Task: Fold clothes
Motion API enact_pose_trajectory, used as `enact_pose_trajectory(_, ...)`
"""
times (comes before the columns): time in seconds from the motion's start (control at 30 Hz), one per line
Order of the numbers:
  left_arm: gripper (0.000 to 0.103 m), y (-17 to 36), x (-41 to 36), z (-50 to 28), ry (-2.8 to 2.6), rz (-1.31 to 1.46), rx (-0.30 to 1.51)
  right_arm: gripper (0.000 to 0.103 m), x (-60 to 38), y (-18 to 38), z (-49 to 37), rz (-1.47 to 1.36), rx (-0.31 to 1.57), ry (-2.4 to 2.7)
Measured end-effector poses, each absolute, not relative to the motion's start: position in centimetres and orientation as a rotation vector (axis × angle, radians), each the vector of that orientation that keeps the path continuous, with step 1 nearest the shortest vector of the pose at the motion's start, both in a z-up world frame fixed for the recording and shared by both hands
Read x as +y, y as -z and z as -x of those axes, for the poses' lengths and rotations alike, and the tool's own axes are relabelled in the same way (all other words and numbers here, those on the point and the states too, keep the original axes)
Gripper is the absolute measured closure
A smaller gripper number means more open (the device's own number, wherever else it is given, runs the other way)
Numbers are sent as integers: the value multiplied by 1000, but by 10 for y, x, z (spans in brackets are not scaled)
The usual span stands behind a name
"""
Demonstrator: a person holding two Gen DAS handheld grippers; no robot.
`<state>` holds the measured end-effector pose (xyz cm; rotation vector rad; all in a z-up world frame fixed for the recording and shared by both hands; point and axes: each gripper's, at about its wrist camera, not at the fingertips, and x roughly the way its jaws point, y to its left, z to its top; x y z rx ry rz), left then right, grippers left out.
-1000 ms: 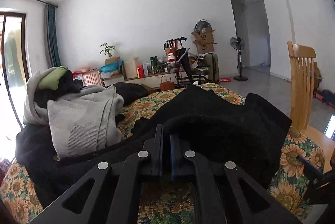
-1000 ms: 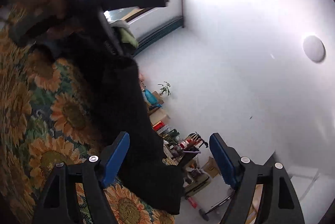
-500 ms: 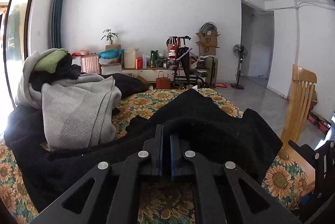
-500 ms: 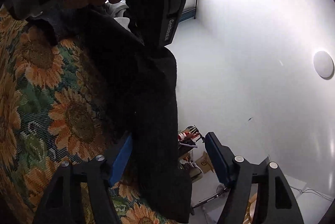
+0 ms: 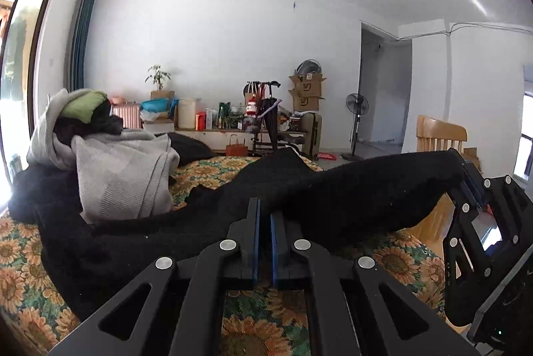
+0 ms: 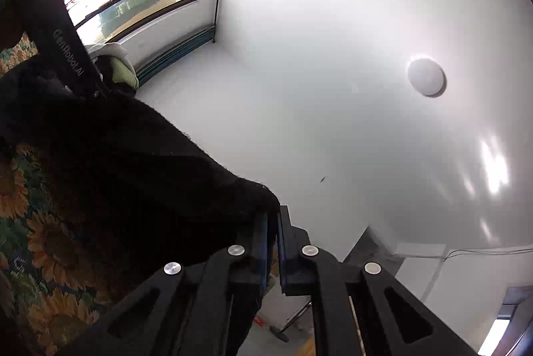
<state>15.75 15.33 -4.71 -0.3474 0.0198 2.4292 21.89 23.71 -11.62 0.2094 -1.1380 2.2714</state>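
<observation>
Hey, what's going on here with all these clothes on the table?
A person is folding laundry with handheld tongs. The left tongs and the right tongs are each shut on an edge of a black garment, stretching it above the sunflower-patterned tablecloth. A pile of grey and dark clothes sits to one side.

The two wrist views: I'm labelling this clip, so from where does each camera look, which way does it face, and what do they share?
Left wrist: on the left gripper, looking roughly level across the sunflower cloth toward the far wall; the right gripper shows at right.
Right wrist: on the right gripper, tilted up at the ceiling lamp; the left gripper's body shows upper left.
Shared: the black garment, pinched by both grippers, and the clothes pile.
</observation>
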Motion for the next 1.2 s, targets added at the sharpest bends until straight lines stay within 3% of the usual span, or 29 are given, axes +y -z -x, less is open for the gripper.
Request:
enact_pose_trajectory(0.23,98,44,151,-208,-2402,253,0,97,236,124,-264,-124,-1056,-2286)
enact_pose_trajectory(0.4,98,70,168,-182,-2439,332,22,97,247,145,-240,139,-1080,-2366)
enact_pose_trajectory(0.47,98,79,171,-173,-2448,379,35,86,251,152,-230,282,-1068,-2435)
enact_pose_trajectory(0.5,98,81,171,-170,-2445,405,41,64,254,154,-227,360,-1057,-2474)
enact_pose_trajectory(0.53,97,84,171,-168,-2441,430,46,53,257,155,-225,422,-1032,-2516)
enact_pose_trajectory(0.6,95,82,169,-167,-2418,467,67,47,266,152,-226,524,-944,-2623)
enact_pose_trajectory(0.67,80,74,164,-170,-2404,489,98,35,279,140,-234,565,-819,-2744)
enact_pose_trajectory(0.73,32,63,152,-175,-2391,466,86,29,298,120,-251,540,-650,-2844)
enact_pose_trajectory(0.77,23,56,144,-179,-2391,432,57,27,315,109,-269,528,-563,-2883)
enact_pose_trajectory(0.87,21,36,125,-186,-2451,334,16,23,348,80,-287,479,-319,-2951)
enact_pose_trajectory(1.07,21,16,114,-169,-2596,264,18,21,384,27,-318,361,0,-3065)
enact_pose_trajectory(1.2,21,14,111,-145,-2737,199,35,18,397,7,-336,267,22,-2959)
